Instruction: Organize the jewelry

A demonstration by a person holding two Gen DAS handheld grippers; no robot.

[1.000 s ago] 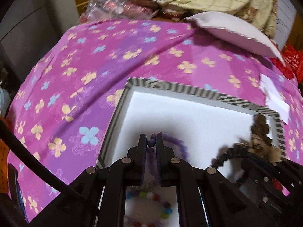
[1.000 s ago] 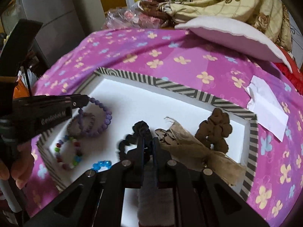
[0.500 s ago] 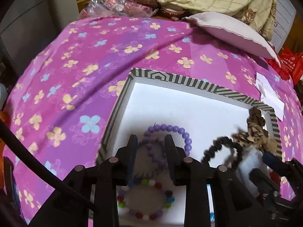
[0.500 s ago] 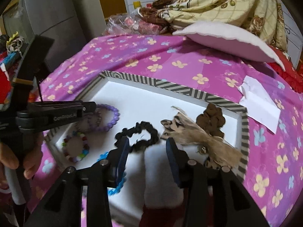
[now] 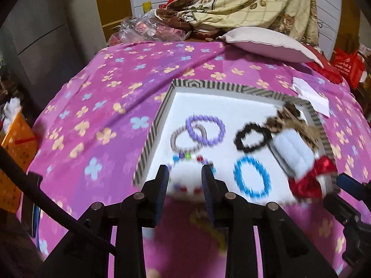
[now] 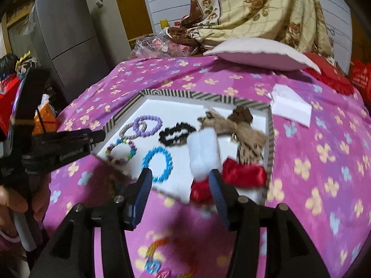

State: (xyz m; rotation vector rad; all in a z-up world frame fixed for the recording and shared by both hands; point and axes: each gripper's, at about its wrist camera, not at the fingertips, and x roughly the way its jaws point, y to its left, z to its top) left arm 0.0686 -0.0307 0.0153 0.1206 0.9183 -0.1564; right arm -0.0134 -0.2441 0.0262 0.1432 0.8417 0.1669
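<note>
A white tray with a striped rim point(image 5: 208, 85) point(image 6: 167, 93) lies on the pink flowered cloth. In it lie a purple bead bracelet point(image 5: 206, 129) point(image 6: 148, 123) over a grey one point(image 5: 185, 140), a multicoloured bracelet point(image 5: 185, 157) point(image 6: 120, 150), a blue bracelet point(image 5: 251, 177) point(image 6: 158, 163), a black scrunchie point(image 5: 252, 137) point(image 6: 177, 133), a white-and-red fluffy piece point(image 5: 292, 153) point(image 6: 204, 155), a red bow point(image 6: 243, 172) and brown hair ties point(image 6: 241, 115). My left gripper point(image 5: 184, 173) is open and empty above the tray's near edge. My right gripper point(image 6: 180, 178) is open and empty, also pulled back.
A white pillow point(image 5: 266, 44) and a folded blanket point(image 5: 250, 0) lie at the back. A white paper slip point(image 6: 291, 104) lies right of the tray. More colourful jewelry point(image 6: 157, 261) lies blurred on the cloth near me. A grey fridge point(image 6: 67, 41) stands at left.
Both grippers let go, opened wider and pulled back and up from the tray. The purple bracelet and the white fluffy piece now lie free in the tray.
</note>
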